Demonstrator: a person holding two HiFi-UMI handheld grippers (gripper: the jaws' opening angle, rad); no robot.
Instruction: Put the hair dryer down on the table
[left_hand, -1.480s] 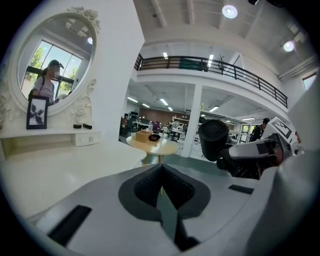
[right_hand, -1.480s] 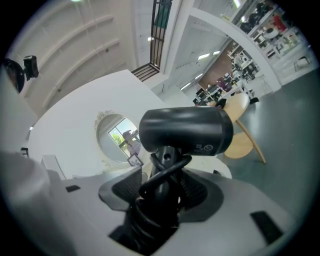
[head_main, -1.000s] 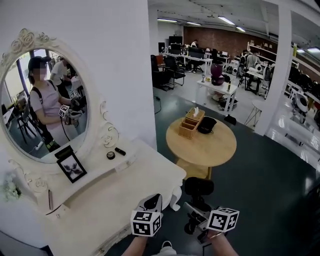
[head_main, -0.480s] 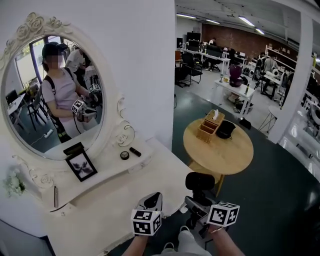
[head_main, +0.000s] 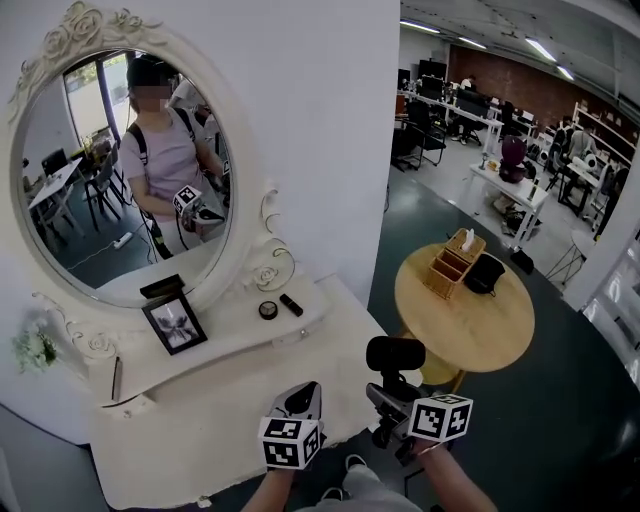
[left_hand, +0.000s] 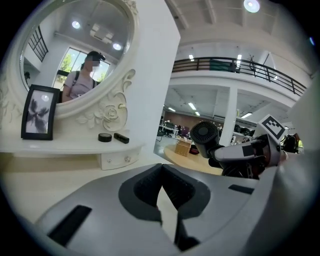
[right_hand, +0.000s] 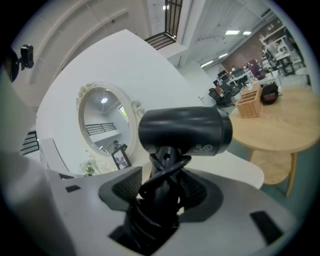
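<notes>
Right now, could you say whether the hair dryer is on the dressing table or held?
Held: the right gripper clamps the hair dryer by its cord-wrapped handle, clear of the dressing table.

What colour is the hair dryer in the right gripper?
Black. The hair dryer shows best in the right gripper view.

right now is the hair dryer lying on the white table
No, the right gripper holds the hair dryer by its handle, in the air past the edge of the white table.
</notes>
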